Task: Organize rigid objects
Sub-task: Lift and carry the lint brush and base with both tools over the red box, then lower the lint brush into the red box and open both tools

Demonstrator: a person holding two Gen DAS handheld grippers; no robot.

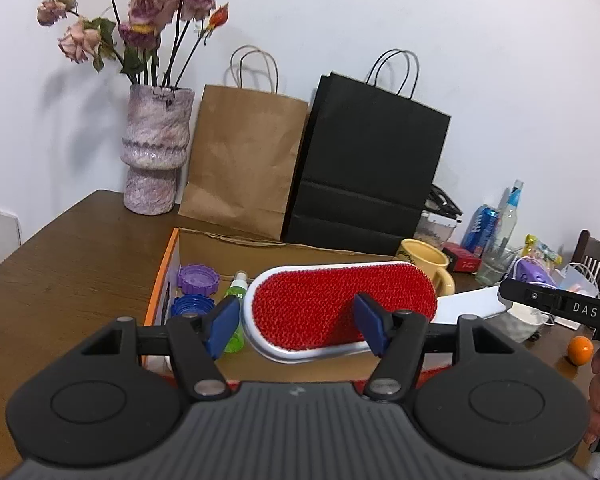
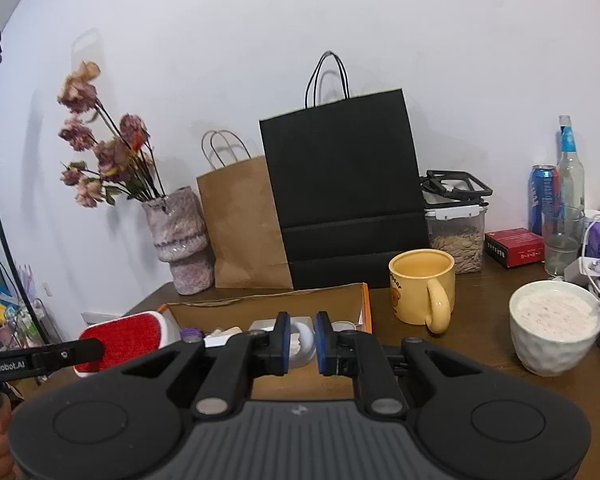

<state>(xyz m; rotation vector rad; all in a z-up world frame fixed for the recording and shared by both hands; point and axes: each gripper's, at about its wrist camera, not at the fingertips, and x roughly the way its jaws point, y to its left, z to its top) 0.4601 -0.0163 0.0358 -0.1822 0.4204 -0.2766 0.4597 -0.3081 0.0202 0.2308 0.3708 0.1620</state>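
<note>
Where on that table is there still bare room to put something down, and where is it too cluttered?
Bare wood lies left of the cardboard box, in front of the vase. A smaller patch sits between the yellow mug and the white bowl. The back edge is crowded with the brown bag and black bag, and the right end with a can, a bottle and a glass.

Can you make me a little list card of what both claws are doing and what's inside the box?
left claw: holding the red lint brush by its head, over the box
right claw: pinching the brush's white loop handle
cardboard box: purple lid, blue lid, green spray bottle
beside the box: yellow mug
behind it: black bag, brown bag
</note>
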